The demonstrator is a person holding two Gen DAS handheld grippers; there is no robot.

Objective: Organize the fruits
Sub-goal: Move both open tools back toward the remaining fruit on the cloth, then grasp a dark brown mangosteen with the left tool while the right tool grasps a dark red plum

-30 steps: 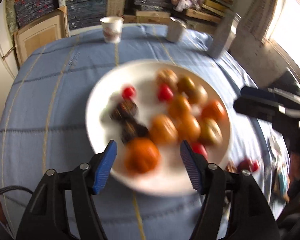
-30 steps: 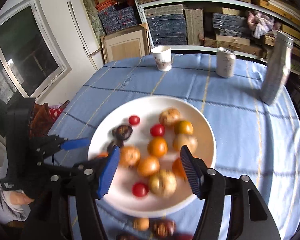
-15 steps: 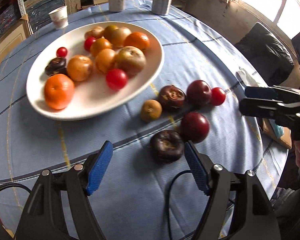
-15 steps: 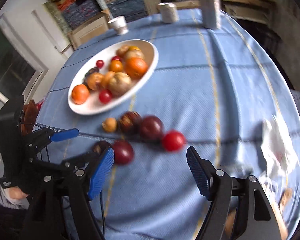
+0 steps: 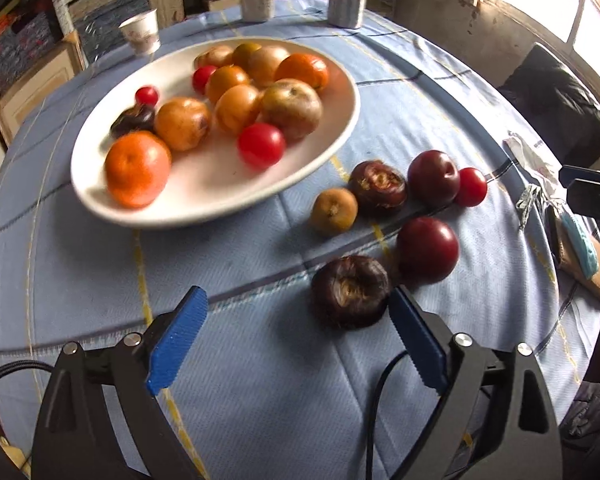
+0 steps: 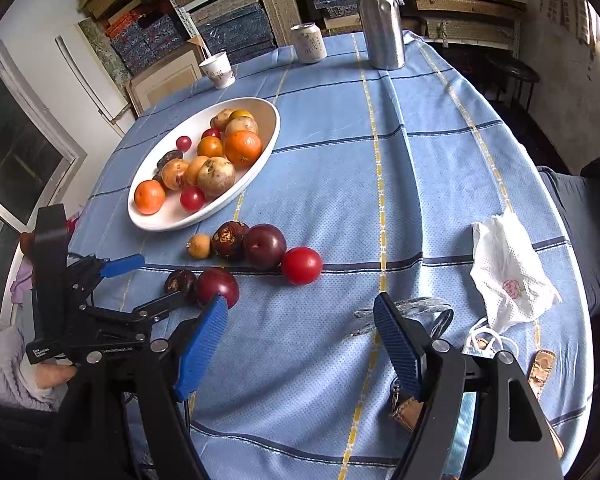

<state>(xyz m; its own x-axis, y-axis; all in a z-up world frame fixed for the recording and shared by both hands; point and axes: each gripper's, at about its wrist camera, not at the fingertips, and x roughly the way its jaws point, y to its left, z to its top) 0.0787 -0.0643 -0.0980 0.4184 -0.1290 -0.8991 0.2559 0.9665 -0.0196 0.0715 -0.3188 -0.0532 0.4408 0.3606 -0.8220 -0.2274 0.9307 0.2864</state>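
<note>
Left wrist view takes in the round worktop under its blue checked cloth (image 5: 260, 380), then the white oval ceramic plate (image 5: 204, 204) heaped with oranges, tomatoes and brownish fruit. Six loose fruits lie on the cloth beside the plate: two dark red plums, two wrinkled dark brown fruits, a small tan fruit and a small red tomato.

The left tool (image 5: 300, 340) is spreading its blue pads, empty, with the nearer wrinkled dark brown fruit (image 5: 350, 292) just inside its right pad and well apart from the other. The right tool (image 6: 296, 344) stands released and empty over bare cloth, the glossy red tomato (image 6: 301, 265) ahead of it.

Likely trouble: closing off-centre could nudge the brown fruit into the round dark red plum (image 5: 427, 249) beside it, and either could roll toward the worktop edge. Soft, overripe skin may also bruise under a hard squeeze.
</note>
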